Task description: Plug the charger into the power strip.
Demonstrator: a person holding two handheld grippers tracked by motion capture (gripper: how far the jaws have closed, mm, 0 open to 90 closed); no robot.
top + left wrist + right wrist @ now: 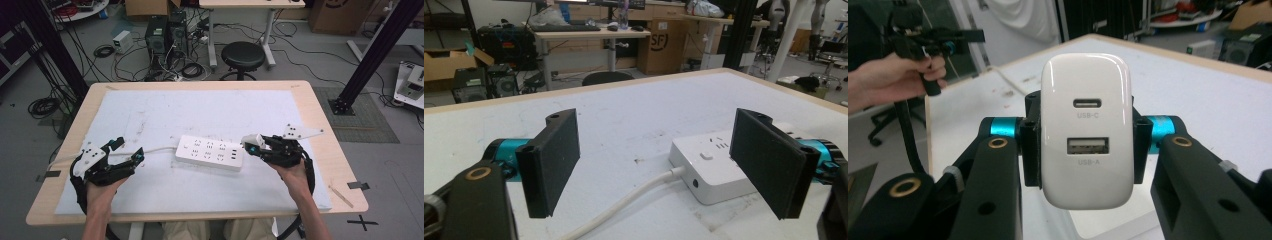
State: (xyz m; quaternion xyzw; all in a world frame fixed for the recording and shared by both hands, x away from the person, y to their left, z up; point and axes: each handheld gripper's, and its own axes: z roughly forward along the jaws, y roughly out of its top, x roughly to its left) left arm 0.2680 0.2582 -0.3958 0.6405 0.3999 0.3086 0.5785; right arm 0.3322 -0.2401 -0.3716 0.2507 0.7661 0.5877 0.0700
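Observation:
A white power strip (pixel 210 152) lies mid-table on the white mat, its white cable (pixel 155 150) running left. My right gripper (pixel 251 142) is shut on a white USB charger (pixel 1086 130), held just right of the strip's end; the charger's USB-C and USB-A ports face the right gripper view. My left gripper (pixel 127 150) stands open near the table's left side, its jaws wide apart over the cable (pixel 624 206). In the left gripper view the power strip (pixel 719 165) lies just ahead, close to the right-hand jaw. Nothing is between the left jaws except the cable lying below.
The wooden table (pixel 320 115) edge borders the mat. Beyond it stand a black stool (pixel 242 56), computer towers (pixel 165 35), loose floor cables and black frame posts (pixel 380 50). The other hand with the left gripper (pixel 928 42) shows at the upper left of the right gripper view.

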